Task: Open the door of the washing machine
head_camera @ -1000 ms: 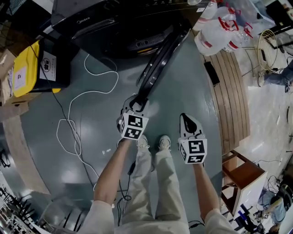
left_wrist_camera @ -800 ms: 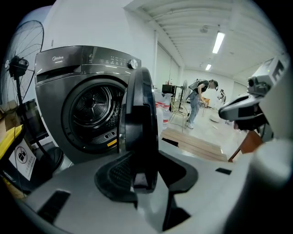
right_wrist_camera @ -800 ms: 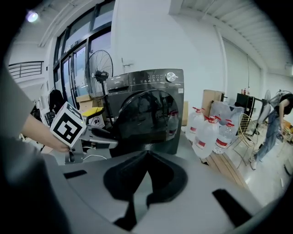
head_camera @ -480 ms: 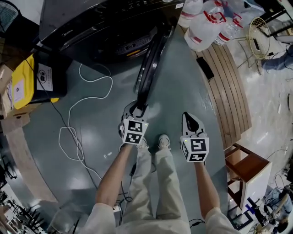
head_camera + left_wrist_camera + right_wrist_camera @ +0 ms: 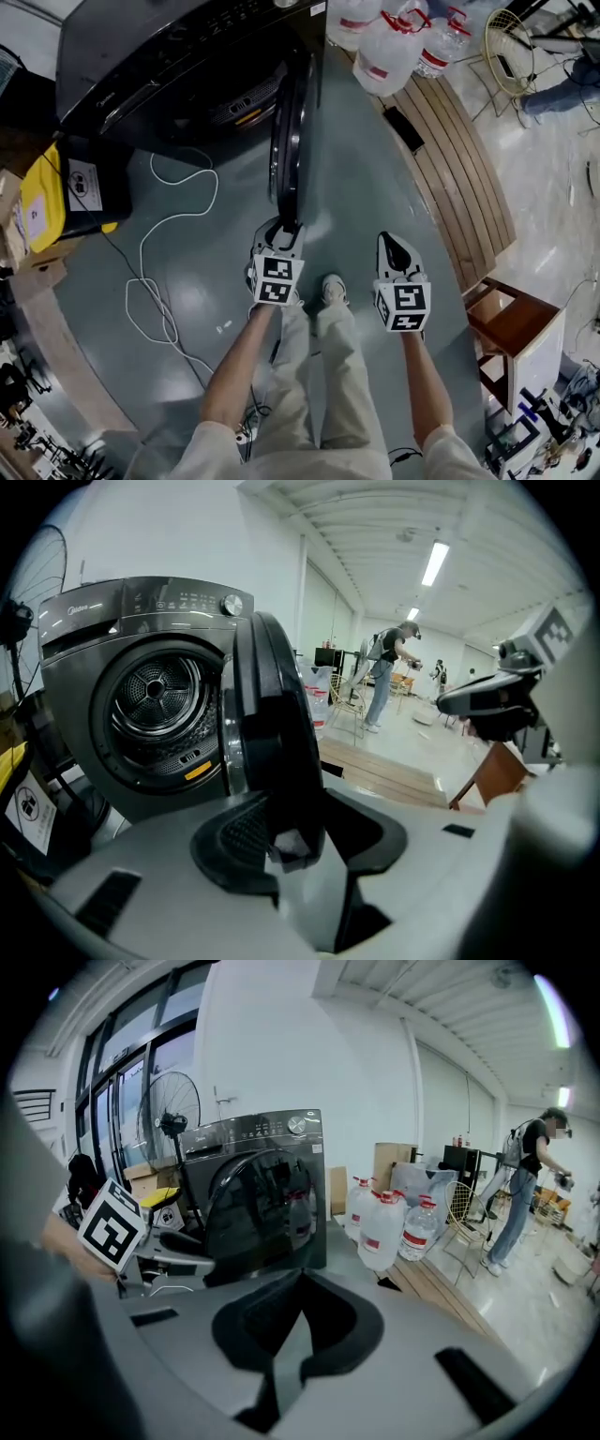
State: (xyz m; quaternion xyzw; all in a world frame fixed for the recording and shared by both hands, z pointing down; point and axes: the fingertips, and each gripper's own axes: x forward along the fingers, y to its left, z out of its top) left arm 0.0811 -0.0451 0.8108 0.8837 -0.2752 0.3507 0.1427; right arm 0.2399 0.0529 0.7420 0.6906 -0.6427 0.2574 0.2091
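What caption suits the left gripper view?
Left gripper grips the edge of the open washing machine door, drum exposed behind.

The open door splits upper centre. Bare floor right of it lies free; a cable loops at left, and boards probably bound the right.

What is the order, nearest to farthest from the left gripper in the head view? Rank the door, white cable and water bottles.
1. The door, its edge between the left gripper jaws.
2. The white cable, looped off to the left.
3. The water bottles, top right, past the door.
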